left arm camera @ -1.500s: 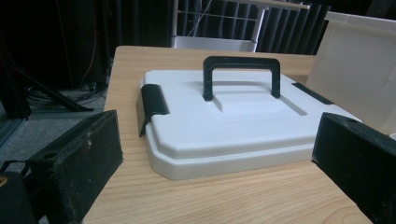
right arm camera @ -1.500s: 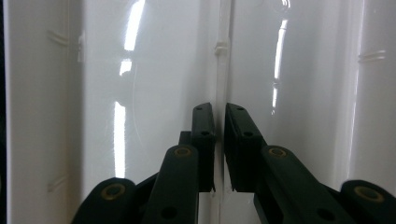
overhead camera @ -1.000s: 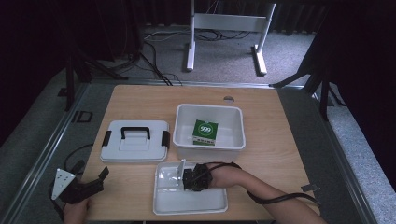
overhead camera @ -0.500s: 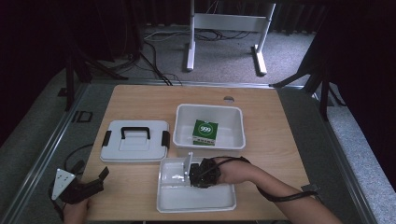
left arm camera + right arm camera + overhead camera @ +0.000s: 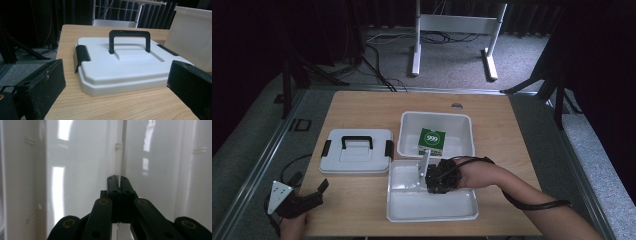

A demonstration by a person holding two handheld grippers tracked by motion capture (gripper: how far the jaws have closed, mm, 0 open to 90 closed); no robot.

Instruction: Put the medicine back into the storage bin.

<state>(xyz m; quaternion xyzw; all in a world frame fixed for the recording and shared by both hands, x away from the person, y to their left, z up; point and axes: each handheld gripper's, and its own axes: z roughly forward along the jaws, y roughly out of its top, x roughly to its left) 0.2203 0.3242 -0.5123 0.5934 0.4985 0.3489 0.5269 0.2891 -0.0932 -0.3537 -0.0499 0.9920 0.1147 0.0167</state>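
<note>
A shallow white tray (image 5: 432, 210) with a thin partition wall hangs over the table's front middle, held by my right gripper (image 5: 428, 177). In the right gripper view the black jaws (image 5: 117, 180) are pressed together on that thin translucent wall (image 5: 119, 157), with glossy white tray floor on both sides. My left gripper (image 5: 309, 192) rests low at the front left corner, jaws wide apart. In the left gripper view they (image 5: 117, 75) frame the white lid (image 5: 125, 65) with its black handle (image 5: 130, 40), without touching it.
The lid (image 5: 356, 150) lies flat left of centre. Behind the tray stands a white bin (image 5: 462, 122) holding a green box (image 5: 432, 141) marked 999. Bare wood lies at the back and far right. A cable trails from each gripper.
The right gripper has risen with the tray in its grip, and the tray has come up off the table and shifted slightly right. The left gripper has stayed put.
</note>
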